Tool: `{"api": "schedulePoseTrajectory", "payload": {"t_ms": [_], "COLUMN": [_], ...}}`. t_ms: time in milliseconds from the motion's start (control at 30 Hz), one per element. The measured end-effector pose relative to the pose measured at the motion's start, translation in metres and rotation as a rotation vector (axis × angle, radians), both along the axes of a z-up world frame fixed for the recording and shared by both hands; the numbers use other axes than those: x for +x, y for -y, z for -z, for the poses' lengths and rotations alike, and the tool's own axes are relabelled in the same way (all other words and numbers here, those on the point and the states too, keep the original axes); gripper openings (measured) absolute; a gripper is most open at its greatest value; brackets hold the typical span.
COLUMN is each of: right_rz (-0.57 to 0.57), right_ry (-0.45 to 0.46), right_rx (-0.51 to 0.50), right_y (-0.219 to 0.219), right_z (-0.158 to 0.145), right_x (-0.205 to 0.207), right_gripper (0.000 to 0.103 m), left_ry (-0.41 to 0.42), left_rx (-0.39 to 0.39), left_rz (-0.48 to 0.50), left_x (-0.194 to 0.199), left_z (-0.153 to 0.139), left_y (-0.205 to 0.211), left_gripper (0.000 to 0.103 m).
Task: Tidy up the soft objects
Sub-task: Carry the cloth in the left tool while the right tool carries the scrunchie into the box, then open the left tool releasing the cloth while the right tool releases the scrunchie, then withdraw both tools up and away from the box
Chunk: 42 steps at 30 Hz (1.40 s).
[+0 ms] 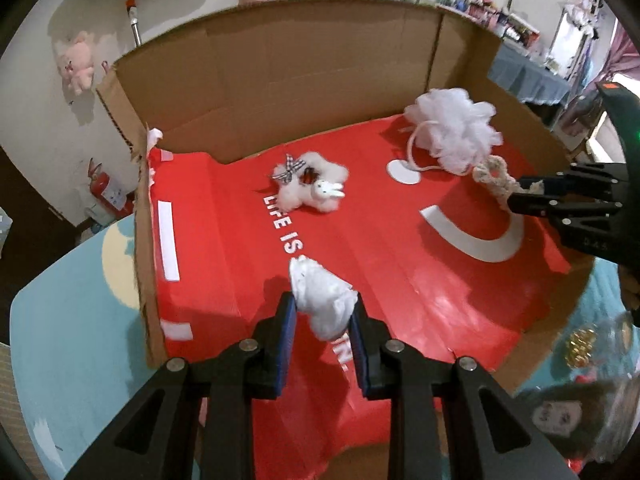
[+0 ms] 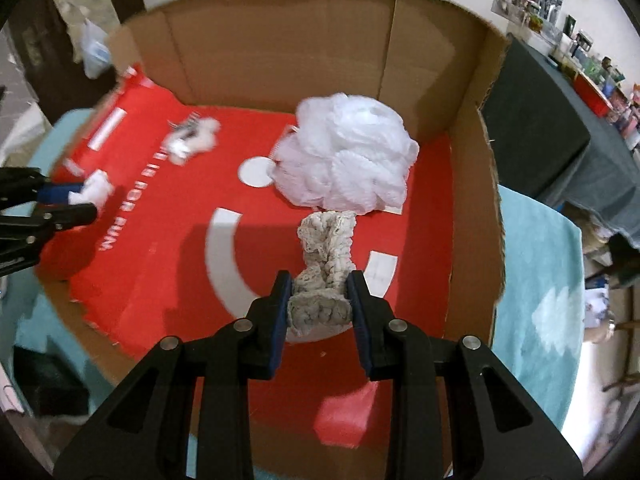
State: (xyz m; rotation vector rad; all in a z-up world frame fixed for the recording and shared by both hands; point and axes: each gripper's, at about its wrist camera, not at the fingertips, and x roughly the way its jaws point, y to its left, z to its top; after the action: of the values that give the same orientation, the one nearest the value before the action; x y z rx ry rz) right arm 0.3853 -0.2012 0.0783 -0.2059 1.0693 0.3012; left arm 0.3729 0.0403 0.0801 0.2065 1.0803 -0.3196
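Observation:
A cardboard box [image 1: 280, 80] with a red printed liner [image 1: 400, 280] lies open in front of me. My left gripper [image 1: 324, 316] is shut on a white fluffy lump [image 1: 320, 296] above the liner's near part. A white fluffy scrunchie with a small bunny [image 1: 310, 186] lies further in. My right gripper [image 2: 318, 300] is shut on a cream braided cord [image 2: 324, 256] that touches a white mesh bath puff [image 2: 348, 156] at the box's far right. The right gripper also shows in the left wrist view [image 1: 520, 194], and the left gripper in the right wrist view [image 2: 90, 200].
The box stands on a teal mat [image 1: 72, 340]. A doll with dark hair [image 1: 560, 416] and a clear item with gold beads [image 1: 580, 348] lie outside the box at the right. A dark cloth-covered table [image 2: 552, 140] stands beyond the box.

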Motion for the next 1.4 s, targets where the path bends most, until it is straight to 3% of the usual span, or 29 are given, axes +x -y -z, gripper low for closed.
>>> {"api": "schedulePoseTrajectory", "payload": {"t_ms": [500,800,833,967,1000,1033,1200,1400], "right_rz": [-0.004,-0.027,-0.029,-0.054,-0.056,-0.056,-0.043,-0.026], "right_ry": [0.000,0.029,0.033,0.060,0.078,0.096,0.151,0.247], "right_rx": [-0.092,-0.154,-0.153,-0.147,-0.161,-0.164,-0.132,-0.055], "right_y": [-0.003,-0.018,-0.018,-0.022,-0.025,-0.026,-0.026,-0.018], "right_z": [0.010,0.013,0.012,0.006,0.003,0.000,-0.028,-0.073], "right_x": [0.013,0.007,0.005,-0.005,-0.008,-0.012,-0.032,-0.070], "right_gripper": [0.028,0.035,0.044,0.060,0.063,0.063,0.064,0.073], "left_ry": [-0.032,-0.002,0.008,0.072,0.092,0.118,0.216,0.359], "left_rx": [0.056,0.039,0.032,0.012,0.007,-0.004,-0.064,-0.155], "left_rz": [-0.026,-0.029,-0.028,-0.012,-0.011,-0.008,-0.015,-0.054], "left_x": [0.019,0.015,0.013,-0.001,-0.005,-0.012,-0.046,-0.096], "left_z": [0.020,0.017,0.014,0.000,-0.006,-0.013,-0.047,-0.089], "left_y": [0.000,0.003,0.003,0.004,0.004,0.004,0.005,0.003], "left_gripper": [0.031,0.045,0.048,0.061,0.069,0.076,0.085,0.093]}}
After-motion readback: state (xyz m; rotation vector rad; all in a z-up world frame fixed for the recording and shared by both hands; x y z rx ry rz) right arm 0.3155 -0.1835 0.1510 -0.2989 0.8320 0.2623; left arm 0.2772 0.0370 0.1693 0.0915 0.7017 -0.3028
